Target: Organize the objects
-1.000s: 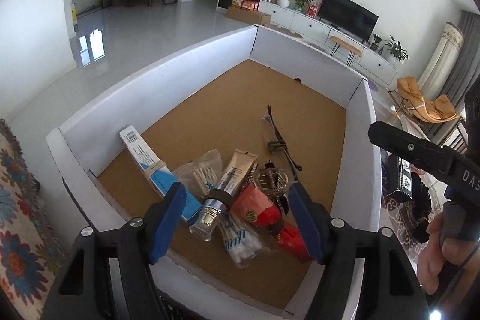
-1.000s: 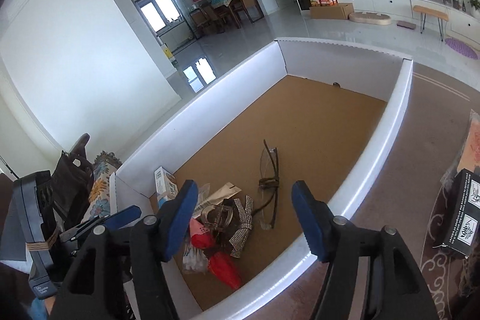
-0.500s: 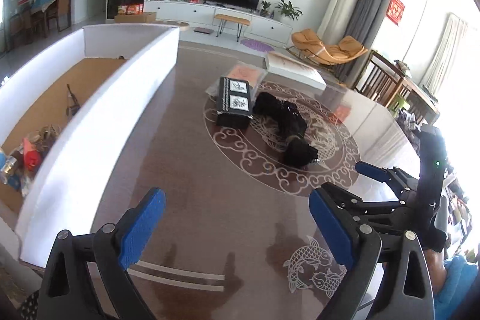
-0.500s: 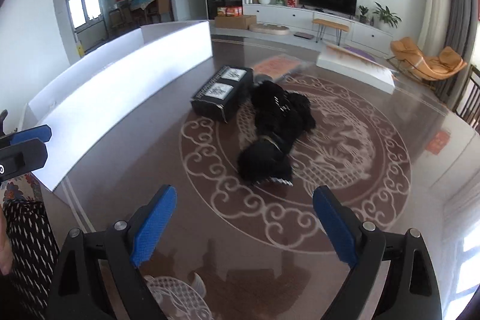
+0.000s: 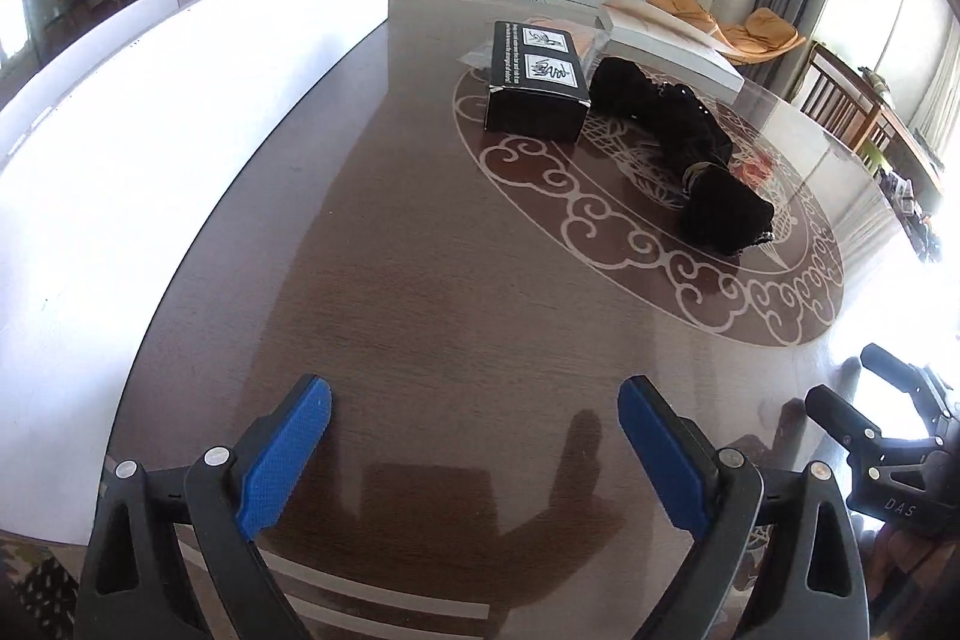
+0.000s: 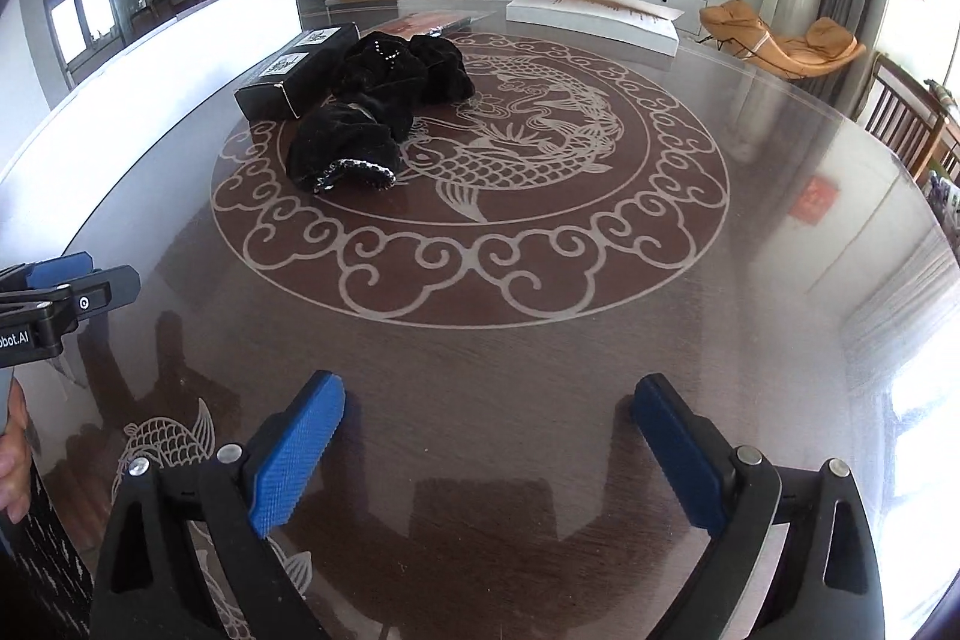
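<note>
A black box with white labels lies on the dark round table, and a crumpled black cloth lies right beside it. Both also show in the right wrist view: the box and the cloth. My left gripper is open and empty, low over the table near its front edge, well short of the box. My right gripper is open and empty, also short of the cloth. The large white box wall stands along the left; its contents are hidden.
A flat white box and an orange packet lie at the table's far side. The table has a carved fish medallion. Wooden chairs stand at the right. The other gripper shows at each view's edge.
Both grippers have swung away from above the white box of small items, turned right over the table, and come down lower. They stay open and empty.
</note>
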